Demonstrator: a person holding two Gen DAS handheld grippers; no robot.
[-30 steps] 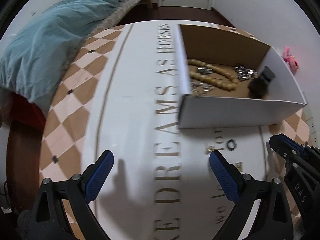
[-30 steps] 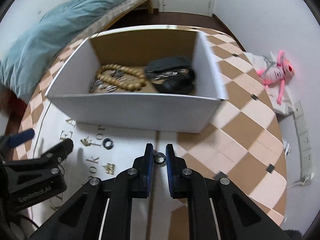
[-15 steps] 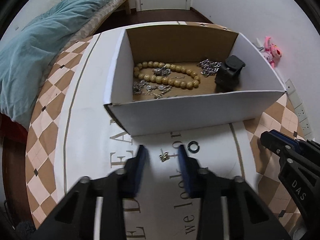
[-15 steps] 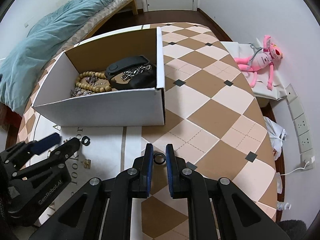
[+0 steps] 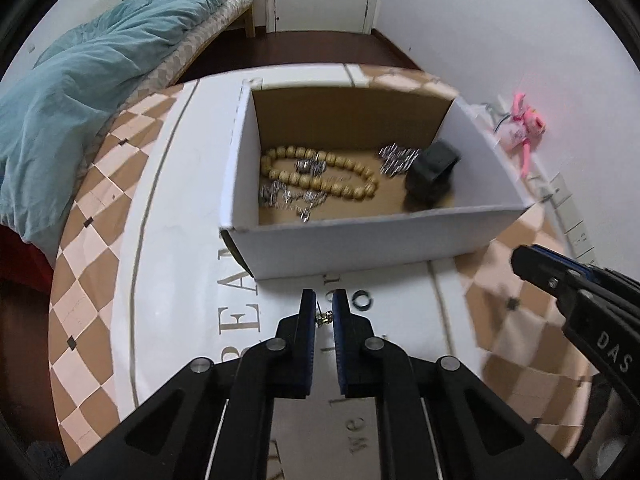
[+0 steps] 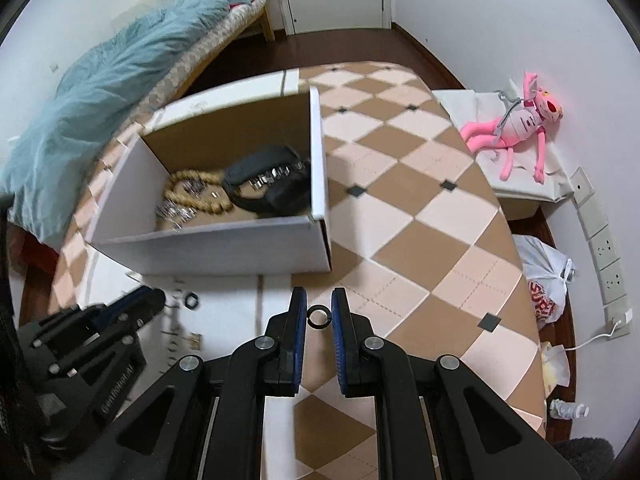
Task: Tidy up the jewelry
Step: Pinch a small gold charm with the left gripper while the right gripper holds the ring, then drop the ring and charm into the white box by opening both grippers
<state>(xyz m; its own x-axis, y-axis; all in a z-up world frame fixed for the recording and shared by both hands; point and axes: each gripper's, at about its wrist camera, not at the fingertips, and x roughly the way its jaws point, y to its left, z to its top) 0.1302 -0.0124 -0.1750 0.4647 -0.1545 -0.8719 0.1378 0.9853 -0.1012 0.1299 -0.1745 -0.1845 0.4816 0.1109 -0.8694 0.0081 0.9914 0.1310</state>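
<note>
A white cardboard box point(image 5: 360, 248) stands on the table and holds a wooden bead necklace point(image 5: 316, 172), silver chains point(image 5: 400, 158) and a black watch point(image 5: 432, 172). My left gripper point(image 5: 323, 312) is shut on a small gold earring point(image 5: 324, 317) just in front of the box. A black ring point(image 5: 362, 300) lies on the table to its right. My right gripper point(image 6: 319, 316) is shut on another black ring point(image 6: 319, 316), held to the right of the box's near corner. The box also shows in the right wrist view point(image 6: 224, 248), with a gold earring point(image 6: 195, 340) on the table.
The table has a checkered cloth point(image 6: 420, 220) with a white lettered runner point(image 5: 180, 280). A bed with a blue duvet point(image 5: 80, 100) lies to the left. A pink plush toy point(image 6: 516, 128), a plastic bag point(image 6: 544, 280) and wall sockets point(image 6: 604, 256) are to the right.
My left gripper swung toward the box front and closed from wide open onto the gold earring. My right gripper kept its ring and shifted to the right of the box.
</note>
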